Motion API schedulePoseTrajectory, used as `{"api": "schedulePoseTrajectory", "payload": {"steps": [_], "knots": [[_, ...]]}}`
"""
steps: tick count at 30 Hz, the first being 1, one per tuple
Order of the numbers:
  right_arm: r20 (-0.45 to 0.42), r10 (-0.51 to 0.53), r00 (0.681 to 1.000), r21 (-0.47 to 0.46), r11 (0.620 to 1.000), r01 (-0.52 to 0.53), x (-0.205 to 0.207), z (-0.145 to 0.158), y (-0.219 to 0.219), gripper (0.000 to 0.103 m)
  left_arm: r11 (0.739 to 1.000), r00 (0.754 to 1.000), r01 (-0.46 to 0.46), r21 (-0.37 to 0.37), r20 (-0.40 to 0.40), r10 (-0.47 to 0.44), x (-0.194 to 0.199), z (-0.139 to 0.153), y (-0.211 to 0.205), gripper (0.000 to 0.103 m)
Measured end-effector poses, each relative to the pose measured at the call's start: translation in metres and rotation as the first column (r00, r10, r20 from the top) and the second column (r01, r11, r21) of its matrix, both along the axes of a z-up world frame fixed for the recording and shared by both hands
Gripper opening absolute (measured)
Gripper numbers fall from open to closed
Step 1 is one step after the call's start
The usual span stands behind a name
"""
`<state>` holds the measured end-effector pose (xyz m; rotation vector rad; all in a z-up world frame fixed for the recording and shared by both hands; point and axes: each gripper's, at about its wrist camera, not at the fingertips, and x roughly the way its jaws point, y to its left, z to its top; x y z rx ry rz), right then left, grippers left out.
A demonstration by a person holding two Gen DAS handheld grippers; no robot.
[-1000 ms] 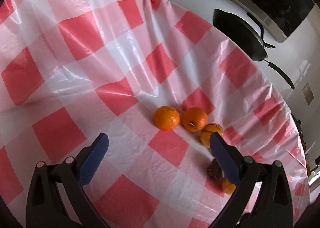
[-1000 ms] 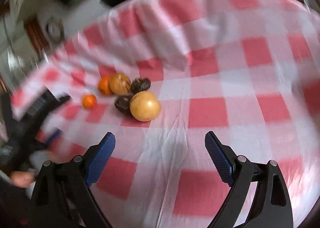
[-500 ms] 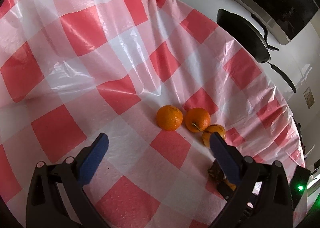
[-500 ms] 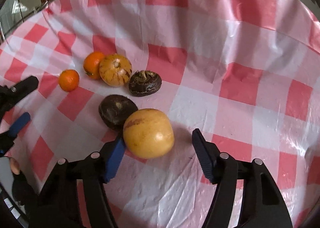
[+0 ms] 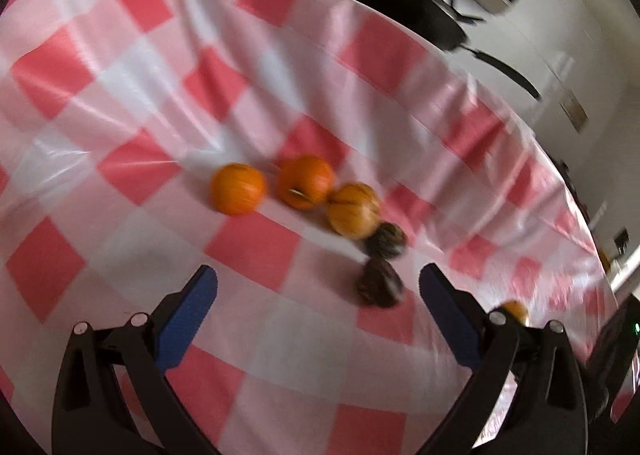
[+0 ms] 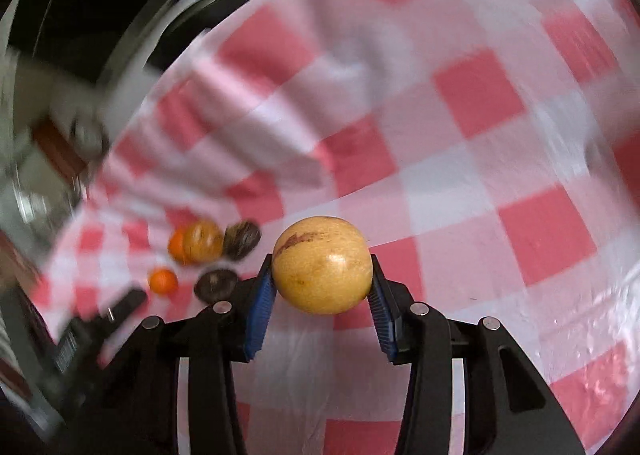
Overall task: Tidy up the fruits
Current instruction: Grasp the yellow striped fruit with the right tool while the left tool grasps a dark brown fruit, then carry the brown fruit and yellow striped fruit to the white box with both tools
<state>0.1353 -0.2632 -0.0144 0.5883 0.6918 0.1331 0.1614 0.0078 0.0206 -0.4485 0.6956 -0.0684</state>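
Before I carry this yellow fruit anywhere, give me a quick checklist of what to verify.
1. Right gripper grip: jaws have just been closing and both pads press the yellow fruit. Ok.
2. Fruit centred between the pads: ok.
3. Fruit clear of the checked cloth: cannot tell, the picture is blurred.
4. Left gripper: open, nothing between its fingers. Ok.
5. Other fruit out of the way: two oranges, a striped fruit and two dark fruits lie apart from the held one. Ok.
6. Drop-off spot: cannot tell, none shown.
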Motion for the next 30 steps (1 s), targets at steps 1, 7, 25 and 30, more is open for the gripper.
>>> {"api": "schedulePoseTrajectory", "payload": {"steps": [1, 7, 25, 30], "knots": [[0.008, -0.012, 1.000, 0.016, 1.000, 0.012, -0.001, 0.000, -0.004, 0.044, 1.000, 1.000, 0.012, 0.012, -0.003, -0.012, 0.001, 0.000, -0.004, 0.101], [0.030, -0.071, 0.997, 0.042, 0.997, 0.070, 0.007, 0.003, -0.008, 0.044, 0.995, 0.998, 0.065, 0.077, -0.004, -0.065, 0.012, 0.000, -0.036, 0.101], [0.043, -0.054, 0.998, 0.013, 0.998, 0.053, 0.009, 0.004, -0.004, 0.044, 0.928, 0.972, 0.209, 0.309, -0.173, -0.161, 0.055, -0.016, -0.088, 0.041], [0.049, -0.041, 0.998, -0.006, 0.999, 0.042, 0.009, 0.005, -0.001, 0.044, 0.948, 0.982, 0.184, 0.260, -0.093, -0.165, 0.041, -0.009, -0.076, 0.040]]}}
